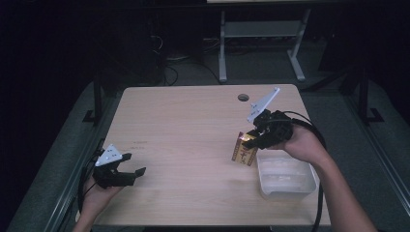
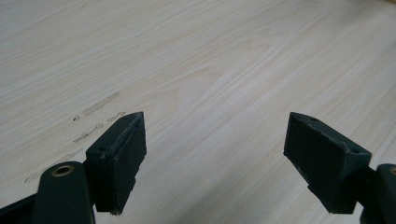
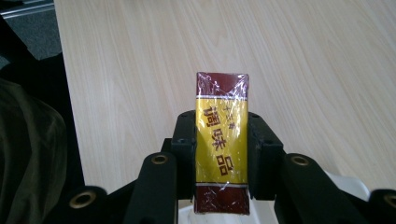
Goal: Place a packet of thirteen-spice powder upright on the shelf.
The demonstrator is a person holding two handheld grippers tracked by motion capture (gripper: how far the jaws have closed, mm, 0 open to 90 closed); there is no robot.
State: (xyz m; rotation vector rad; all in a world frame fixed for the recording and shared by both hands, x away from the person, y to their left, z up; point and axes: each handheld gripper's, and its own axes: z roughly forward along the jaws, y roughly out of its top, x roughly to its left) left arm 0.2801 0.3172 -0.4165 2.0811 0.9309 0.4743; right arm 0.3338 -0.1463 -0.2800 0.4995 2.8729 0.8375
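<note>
Yellow and dark red, wrapped in shiny film, the packet (image 3: 221,161) sits clamped between the two black jaws of the right gripper (image 3: 221,154), which press on its long sides. In the right gripper view its yellow middle band carries dark red characters, and the dark red ends stick out past the jaws at both top and bottom. In the high view the packet (image 1: 244,151) is held tilted over the right part of the tabletop (image 1: 183,145), just beside the left rim of a clear plastic tub (image 1: 285,180). Whether its lower end touches the wood I cannot tell. The tub stands at the near right corner of the tabletop, close to the front edge. The right gripper (image 1: 256,140) comes in from the right in the person's right hand (image 1: 302,142), with its grey plate pointing up toward the far edge and its cable trailing back along the forearm.

The left gripper (image 1: 138,166) rests in the left hand (image 1: 96,193) at the near left corner of the tabletop. Its jaws stand wide apart with only bare wood between them, as the left gripper view (image 2: 215,154) shows plainly. A few faint grey scuff marks (image 2: 95,116) lie on the wood just past its left jaw. A round hole (image 1: 243,97) sits in the tabletop near the far edge, right of the middle.
</note>
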